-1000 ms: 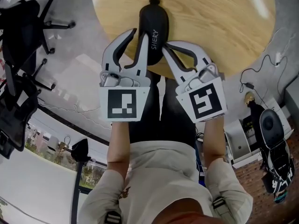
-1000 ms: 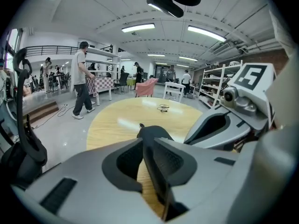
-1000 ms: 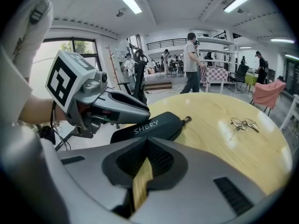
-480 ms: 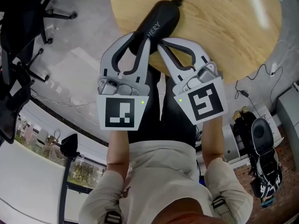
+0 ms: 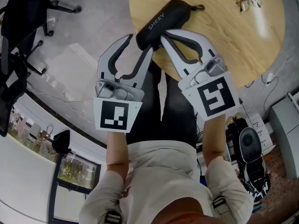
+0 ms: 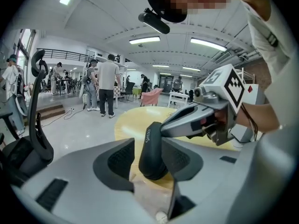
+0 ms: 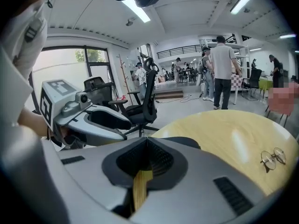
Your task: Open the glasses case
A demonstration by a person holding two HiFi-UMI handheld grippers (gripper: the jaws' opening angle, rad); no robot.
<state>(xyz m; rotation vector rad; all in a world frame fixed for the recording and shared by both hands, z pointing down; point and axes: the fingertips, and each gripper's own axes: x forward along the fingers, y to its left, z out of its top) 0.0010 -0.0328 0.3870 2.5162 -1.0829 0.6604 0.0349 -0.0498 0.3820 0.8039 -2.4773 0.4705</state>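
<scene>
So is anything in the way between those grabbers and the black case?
Nothing visible. The near end of the glasses case sits between the fingers of the left gripper, which have just been opening; the right gripper, fingers shut, is right beside it. The glasses lie well off on the table.

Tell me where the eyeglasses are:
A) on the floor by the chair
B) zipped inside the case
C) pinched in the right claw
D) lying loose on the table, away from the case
D: the eyeglasses lie bare on the round wooden table, well apart from the glasses case.
</scene>
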